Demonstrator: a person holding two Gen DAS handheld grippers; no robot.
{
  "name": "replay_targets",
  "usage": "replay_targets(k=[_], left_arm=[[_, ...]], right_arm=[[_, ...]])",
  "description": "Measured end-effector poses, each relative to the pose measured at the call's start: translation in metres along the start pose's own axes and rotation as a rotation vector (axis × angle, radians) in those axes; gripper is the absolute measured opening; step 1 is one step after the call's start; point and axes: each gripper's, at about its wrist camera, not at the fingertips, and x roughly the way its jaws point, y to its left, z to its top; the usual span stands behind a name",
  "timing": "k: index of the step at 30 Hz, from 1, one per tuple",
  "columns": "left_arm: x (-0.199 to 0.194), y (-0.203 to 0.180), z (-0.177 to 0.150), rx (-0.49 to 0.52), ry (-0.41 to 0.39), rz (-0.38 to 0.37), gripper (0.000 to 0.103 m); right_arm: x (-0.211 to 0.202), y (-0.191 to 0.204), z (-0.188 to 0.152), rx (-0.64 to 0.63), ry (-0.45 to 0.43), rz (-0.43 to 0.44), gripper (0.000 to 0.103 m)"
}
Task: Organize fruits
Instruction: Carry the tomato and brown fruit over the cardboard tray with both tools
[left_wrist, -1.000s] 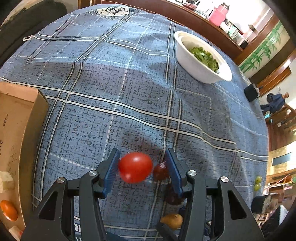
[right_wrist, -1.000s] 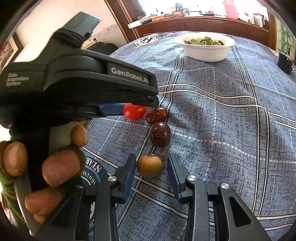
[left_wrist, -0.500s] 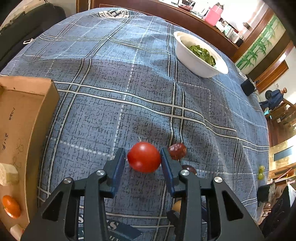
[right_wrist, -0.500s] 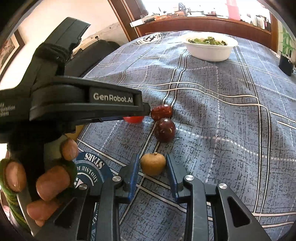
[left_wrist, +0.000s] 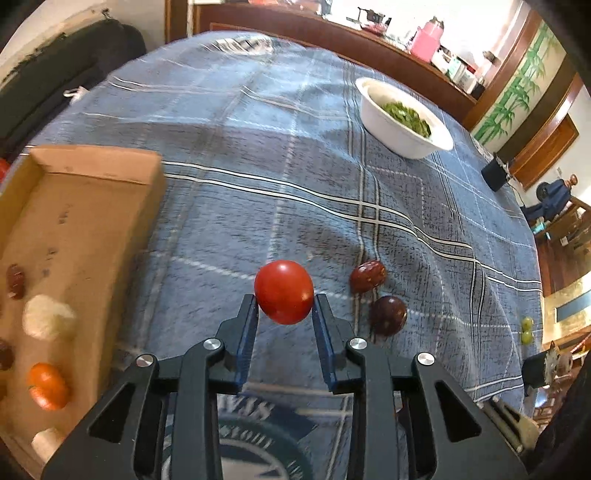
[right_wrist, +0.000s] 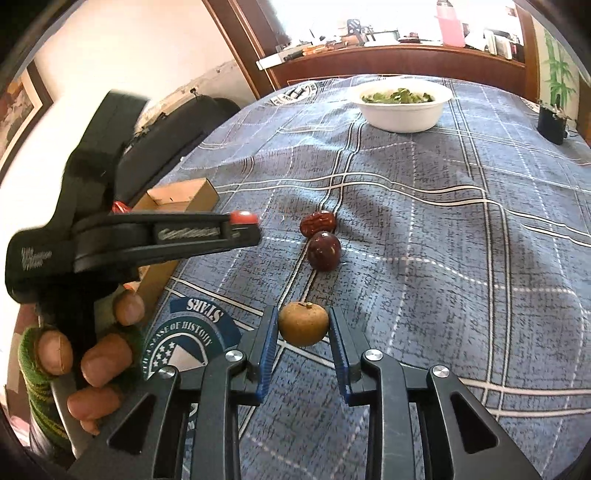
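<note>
Both hand-held grippers have closed: left (left_wrist: 284, 314) on tomato (left_wrist: 283, 291), right (right_wrist: 303, 332) on longan (right_wrist: 303, 324).

Both grippers, the left gripper (left_wrist: 283, 312) and the right gripper (right_wrist: 303, 325), are black plastic with blue finger pads, silver screws and white lettering; the hand (right_wrist: 85, 354) wears a green striped knit cuff.

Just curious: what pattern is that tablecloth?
Blue-grey plaid tablecloth with white lines; clearest in the right wrist view.
</note>
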Motion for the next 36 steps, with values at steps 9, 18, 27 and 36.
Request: replay_targets(k=[9, 18, 27, 36], left_arm=[[-0.041, 0.02, -0.025, -0.015, -0.091, 0.171, 0.027], [-0.062, 0.027, -0.043, -0.011, -0.13, 0.225, 0.028], [-0.08, 0.036, -0.049, -0.012, -0.166, 0.25, 0.028], [-0.089, 0.052, -0.05, -0.034, -0.185, 0.273, 0.028]], right_arm=[[-0.019, 0.015, -0.001, -0.019, -0.032, 0.03, 0.028], [-0.018, 0.03, 0.003, -0.045, -0.038, 0.04, 0.028], [-0.017, 0.043, 0.006, -0.069, -0.041, 0.043, 0.028], [-0.014, 0.056, 0.012, -0.09, -0.042, 0.053, 0.028]])
